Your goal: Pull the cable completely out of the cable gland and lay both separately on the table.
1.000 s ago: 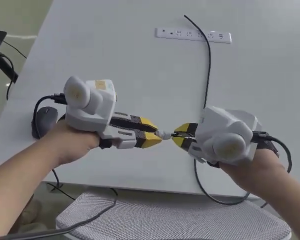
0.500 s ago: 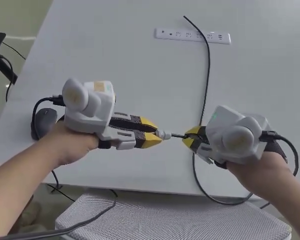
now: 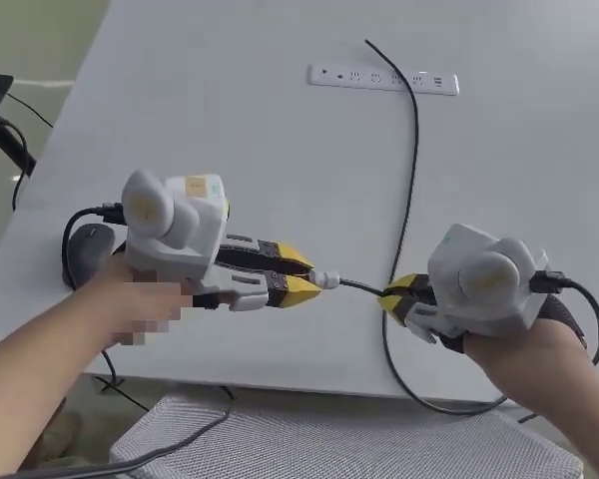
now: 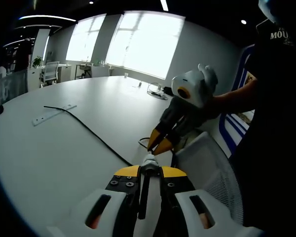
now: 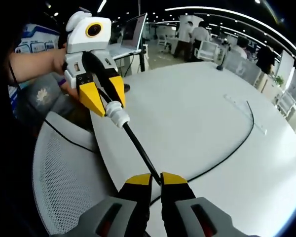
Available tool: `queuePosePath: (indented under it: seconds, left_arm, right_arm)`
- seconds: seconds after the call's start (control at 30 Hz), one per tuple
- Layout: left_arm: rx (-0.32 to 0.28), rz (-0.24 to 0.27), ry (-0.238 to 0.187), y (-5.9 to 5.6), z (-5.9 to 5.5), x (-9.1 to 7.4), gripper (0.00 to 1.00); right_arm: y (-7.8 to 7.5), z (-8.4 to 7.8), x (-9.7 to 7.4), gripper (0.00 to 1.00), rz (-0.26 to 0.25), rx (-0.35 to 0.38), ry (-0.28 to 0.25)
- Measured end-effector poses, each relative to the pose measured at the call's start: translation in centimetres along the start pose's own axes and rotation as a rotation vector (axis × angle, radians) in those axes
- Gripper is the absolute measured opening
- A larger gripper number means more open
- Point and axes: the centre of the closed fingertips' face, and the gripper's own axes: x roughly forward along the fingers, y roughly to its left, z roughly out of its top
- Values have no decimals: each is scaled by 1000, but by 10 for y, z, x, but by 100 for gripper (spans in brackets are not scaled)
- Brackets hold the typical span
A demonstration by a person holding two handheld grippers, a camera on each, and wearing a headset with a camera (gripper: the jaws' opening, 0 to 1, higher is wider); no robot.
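Your left fingers (image 3: pixel 298 286) clamp the cable gland (image 3: pixel 326 280). Your right fingers (image 3: pixel 399 292) pinch the cable (image 3: pixel 359 287) at 3 o'clock from it. The gap has widened, baring more cable, yet it still enters the gland: keep pulling. The tabletop (image 3: pixel 230 120) edge runs close at 6 o'clock; open room lies toward 12.

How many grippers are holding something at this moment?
2. The left gripper is shut on the white cable gland; the right gripper, facing it, is shut on the black cable leaving the gland.
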Motion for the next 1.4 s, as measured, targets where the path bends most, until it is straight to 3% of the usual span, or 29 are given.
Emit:
queuePosePath:
  seconds: [0.17, 0.33, 0.67, 0.83, 0.93, 1.1, 1.13, 1.27, 1.4]
  left_arm:
    - [-2, 1, 1, 0, -1, -1, 15]
    - [-5, 2, 7, 0, -3, -1, 15]
    - [-12, -2, 8, 0, -2, -1, 14]
    - [-12, -2, 12, 0, -3, 0, 15]
    - [-12, -5, 13, 1, -3, 1, 15]
    - [-19, -7, 14, 1, -4, 1, 15]
    - [-19, -8, 16, 0, -4, 1, 15]
    - [-22, -10, 16, 0, -4, 2, 15]
    - [-24, -10, 18, 0, -4, 2, 15]
  right_arm:
    - [-5, -9, 3, 1, -29, 25, 28]
    - [-2, -10, 2, 2, -12, 30, 22]
    - [-5, -6, -1, 5, -26, 17, -18]
    - [-4, 16, -12, 13, -35, -11, -100]
    - [9, 39, -20, 13, 20, 30, -172]
    - [19, 55, -19, 11, 10, -139, -169]
    - [21, 55, -18, 11, 13, -156, -163]
    - [36, 50, -5, 11, 43, -347, -110]
    - [38, 52, 0, 9, 40, -368, -105]
